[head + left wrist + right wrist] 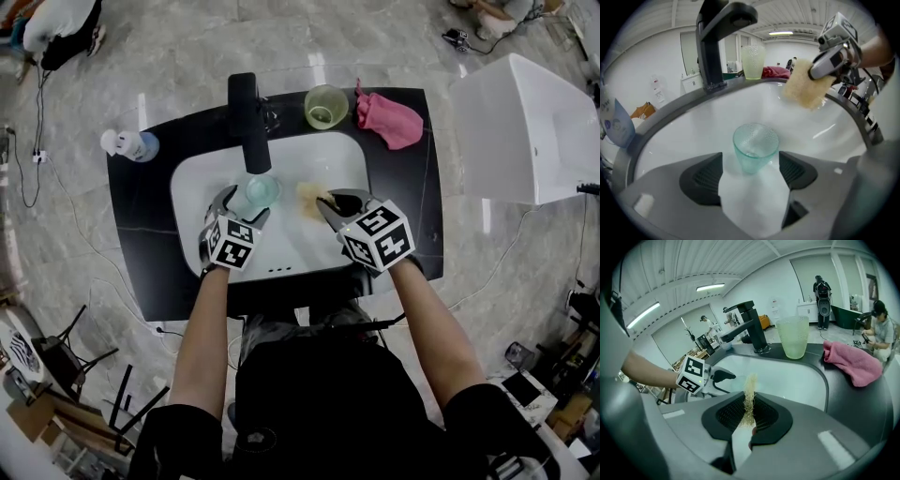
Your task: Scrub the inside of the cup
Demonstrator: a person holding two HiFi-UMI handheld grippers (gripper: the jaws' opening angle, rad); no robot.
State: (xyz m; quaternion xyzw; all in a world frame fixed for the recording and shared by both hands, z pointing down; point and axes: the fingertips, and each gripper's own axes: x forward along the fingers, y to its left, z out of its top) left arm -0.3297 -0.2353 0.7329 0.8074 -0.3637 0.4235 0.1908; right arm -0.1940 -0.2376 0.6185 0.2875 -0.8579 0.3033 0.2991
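The cup (pixel 755 146), a clear teal tumbler with a dimpled wall, is upright in the white sink (pixel 305 246), just under the spout of the black tap (pixel 247 112) and left of the basin's middle. The left claw (pixel 243 207) reaches in from the near side with its jaws apart on either side of the cup's lower half. In the left gripper view the right jaw is just beside the wall and a clearer strip of white basin shows at the left jaw, so the claw brackets the cup without pinching it. The cup's open mouth faces up and the inside looks clear. The right claw (pixel 750 404) is closed tight on a tan, fibrous sponge (pixel 805 89), which its own view shows edge-on as a thin ragged strip squeezed between the two pads. The sponge hangs over the basin to the right of the cup, apart from it and outside its mouth. The sink is set into a black bench (pixel 131 246). On the far edge of the bench, right of the tap, stands a pale green tumbler (pixel 325 106), and a crumpled pink cloth (pixel 389 120) lies just to its right. A spray bottle (pixel 131 143) lies at the bench's far left corner
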